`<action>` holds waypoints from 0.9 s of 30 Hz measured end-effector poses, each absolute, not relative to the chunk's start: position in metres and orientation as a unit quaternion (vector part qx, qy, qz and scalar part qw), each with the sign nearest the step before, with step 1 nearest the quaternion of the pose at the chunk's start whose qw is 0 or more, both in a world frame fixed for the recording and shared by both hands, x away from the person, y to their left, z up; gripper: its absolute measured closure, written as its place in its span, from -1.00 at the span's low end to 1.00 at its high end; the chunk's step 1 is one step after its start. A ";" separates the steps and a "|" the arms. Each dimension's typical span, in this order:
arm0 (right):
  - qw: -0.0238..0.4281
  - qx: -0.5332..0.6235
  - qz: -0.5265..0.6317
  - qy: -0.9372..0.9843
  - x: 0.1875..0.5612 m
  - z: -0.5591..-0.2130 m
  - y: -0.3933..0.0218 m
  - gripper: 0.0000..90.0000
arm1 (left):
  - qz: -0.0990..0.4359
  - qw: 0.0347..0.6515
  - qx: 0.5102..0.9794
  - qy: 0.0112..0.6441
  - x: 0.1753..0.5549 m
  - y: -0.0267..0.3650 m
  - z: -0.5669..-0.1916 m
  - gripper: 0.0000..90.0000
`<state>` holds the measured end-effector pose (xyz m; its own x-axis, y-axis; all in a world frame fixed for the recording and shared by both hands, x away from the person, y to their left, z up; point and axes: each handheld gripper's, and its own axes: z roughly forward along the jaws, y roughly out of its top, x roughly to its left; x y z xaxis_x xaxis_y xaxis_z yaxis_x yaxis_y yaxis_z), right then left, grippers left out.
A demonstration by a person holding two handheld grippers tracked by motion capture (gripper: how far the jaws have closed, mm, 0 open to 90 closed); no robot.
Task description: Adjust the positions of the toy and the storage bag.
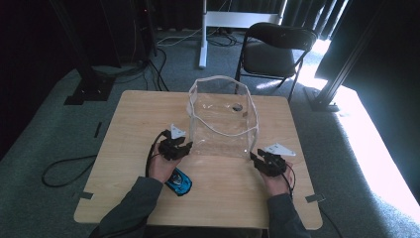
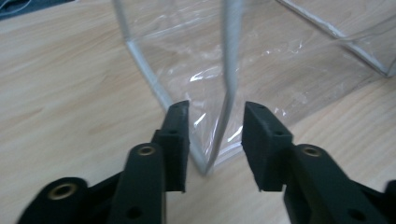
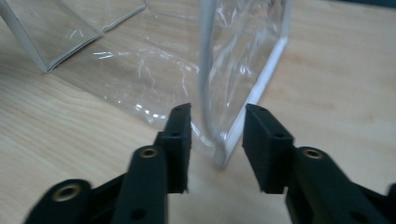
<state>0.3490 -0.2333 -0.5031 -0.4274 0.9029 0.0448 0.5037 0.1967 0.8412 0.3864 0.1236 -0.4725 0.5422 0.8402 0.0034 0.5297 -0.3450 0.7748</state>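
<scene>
Clear plastic bag w/ white piping (image 1: 223,119) stands centre frame on wooden surface (image 1: 129,129). Left hand-held gripper (image 1: 184,148) & right hand-held gripper (image 1: 256,157) part-open, straddling near bottom corners, not pinching. Next, prob.: close on piping.

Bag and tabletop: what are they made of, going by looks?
Bag: looks like clear, glossy, soft plastic film, probably vinyl; the table shows through it, with creases and glare. Its white edge trim looks like plastic piping. Tabletop: pale wood grain, matte; wood or laminate, can't tell.

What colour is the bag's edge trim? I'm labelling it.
White piping on the clear plastic bag, best in the right gripper view.
</scene>
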 end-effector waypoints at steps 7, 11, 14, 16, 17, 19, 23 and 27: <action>0.216 0.423 0.427 0.769 0.317 -0.511 -0.197 0.28 | 0.232 0.369 0.772 0.462 0.347 0.169 -0.473 0.20; 0.188 0.365 0.427 0.806 0.310 -0.516 -0.162 0.25 | 0.256 0.357 0.759 0.480 0.327 0.194 -0.482 0.13; 0.167 0.331 0.412 0.832 0.305 -0.523 -0.135 0.15 | 0.267 0.346 0.748 0.499 0.321 0.214 -0.485 0.11; 0.157 0.313 0.405 0.844 0.302 -0.528 -0.118 0.08 | 0.265 0.338 0.745 0.511 0.324 0.222 -0.488 0.12; 0.153 0.306 0.402 0.849 0.300 -0.530 -0.110 0.05 | 0.263 0.334 0.745 0.514 0.326 0.226 -0.490 0.14; 0.144 0.286 0.398 0.860 0.297 -0.533 -0.093 0.02 | 0.254 0.330 0.748 0.517 0.328 0.230 -0.494 0.16; 0.142 0.251 0.390 0.874 0.293 -0.537 -0.066 -0.02 | 0.245 0.313 0.760 0.514 0.317 0.232 -0.500 0.18; 0.132 0.229 0.393 0.881 0.291 -0.537 -0.050 -0.01 | 0.251 0.296 0.759 0.522 0.313 0.238 -0.510 0.19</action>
<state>0.2915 -0.0497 -0.5372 -0.8605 0.5067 -0.0524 0.2997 0.5868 0.7522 0.3135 0.2376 -0.5098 0.3286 0.9417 0.0721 0.6448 -0.2795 0.7115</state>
